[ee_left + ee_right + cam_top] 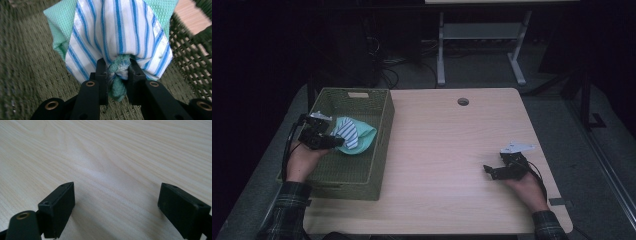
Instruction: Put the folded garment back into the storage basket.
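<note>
I hold the left gripper (333, 141) over the green woven basket (382, 145) that stands on the left part of the table (452, 150), and its jaws are clenched on a bunch of cloth. In the left gripper view the jaws pinch a gathered fold of two cloths together — a white cloth with blue stripes (120, 32) in front and a mint green cloth (61, 22) behind it and between the jaws. Both cloths hang from the grip above the basket floor (30, 75); I cannot tell if their lower edges touch it. From the high view, the striped cloth (347, 134) lies against the green one (364, 136), inside the basket, near its right wall. My right gripper (493, 171) rests on the right part of the table, well apart from the basket, with my hand (524, 187) behind it. Its jaws are released and spread wide — in the right gripper view there is bare light wood (112, 157) between them, and they grasp nothing. The sleeves on both forearms are of a dark checked fabric (287, 210).
</note>
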Motion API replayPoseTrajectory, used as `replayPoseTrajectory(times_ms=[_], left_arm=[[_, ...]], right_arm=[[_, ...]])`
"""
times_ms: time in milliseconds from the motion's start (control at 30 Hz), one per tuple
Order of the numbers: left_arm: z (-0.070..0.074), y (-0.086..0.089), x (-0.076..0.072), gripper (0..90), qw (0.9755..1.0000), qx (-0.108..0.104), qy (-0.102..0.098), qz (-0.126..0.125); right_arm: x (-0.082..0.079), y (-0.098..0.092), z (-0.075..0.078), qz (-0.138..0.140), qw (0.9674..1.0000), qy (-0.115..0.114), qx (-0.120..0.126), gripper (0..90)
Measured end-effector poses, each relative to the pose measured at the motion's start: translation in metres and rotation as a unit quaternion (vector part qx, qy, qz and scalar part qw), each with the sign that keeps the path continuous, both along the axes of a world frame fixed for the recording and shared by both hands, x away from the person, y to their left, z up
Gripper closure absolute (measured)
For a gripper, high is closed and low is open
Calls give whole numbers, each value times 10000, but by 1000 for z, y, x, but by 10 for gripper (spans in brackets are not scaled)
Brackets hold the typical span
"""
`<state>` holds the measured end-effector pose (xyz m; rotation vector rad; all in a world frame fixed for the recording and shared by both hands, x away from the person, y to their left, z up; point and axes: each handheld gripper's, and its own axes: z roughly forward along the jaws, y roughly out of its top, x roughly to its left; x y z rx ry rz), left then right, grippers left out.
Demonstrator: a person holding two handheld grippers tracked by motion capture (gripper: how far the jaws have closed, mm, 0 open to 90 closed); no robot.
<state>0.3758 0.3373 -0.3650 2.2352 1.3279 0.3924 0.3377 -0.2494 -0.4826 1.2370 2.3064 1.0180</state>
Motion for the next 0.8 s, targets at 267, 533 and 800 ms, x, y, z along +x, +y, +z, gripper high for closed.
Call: replayPoseTrajectory(times_ms=[267,533,800], left_arm=[[-22,2,4,735,9996,13,259,55],[-25,1,4,718,9995,25,316,85],[-31,2,5,423,9996,-36,286,27]], right_arm=[[0,0,0,1,10000,-3,1,135],[0,0,0,1,10000,-3,1,135],[0,0,0,-1,10000,-3,1,135]])
